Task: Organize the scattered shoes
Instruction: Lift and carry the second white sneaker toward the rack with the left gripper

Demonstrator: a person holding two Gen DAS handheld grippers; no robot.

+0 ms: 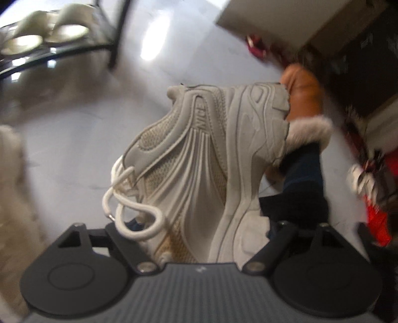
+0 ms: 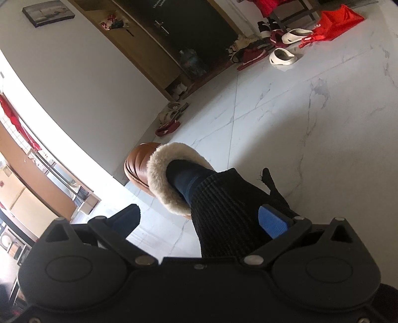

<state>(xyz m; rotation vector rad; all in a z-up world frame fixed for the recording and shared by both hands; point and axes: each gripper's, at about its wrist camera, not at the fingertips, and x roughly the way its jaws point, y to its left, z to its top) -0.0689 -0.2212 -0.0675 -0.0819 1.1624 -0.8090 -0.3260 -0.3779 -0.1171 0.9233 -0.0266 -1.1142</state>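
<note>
My left gripper (image 1: 191,238) is shut on a white chunky sneaker (image 1: 199,159) and holds it in the air above the floor, sole to the right, laces hanging at the left. The fingertips are hidden under the shoe. A black shoe rack (image 1: 57,47) with pale slippers (image 1: 42,34) on it is at the upper left, blurred. My right gripper (image 2: 201,221) is open and empty, with its blue pads (image 2: 273,221) wide apart. It hangs over the person's leg. White slides (image 2: 283,56) and red shoes (image 2: 251,56) lie scattered near a dark door.
The person's foot in a brown fur-lined slipper (image 2: 144,166) stands on the white marble floor (image 2: 311,119). Beige sandals and a red slipper (image 2: 168,129) lie by the wall. A red bag (image 2: 335,20) and a stool stand at the far right.
</note>
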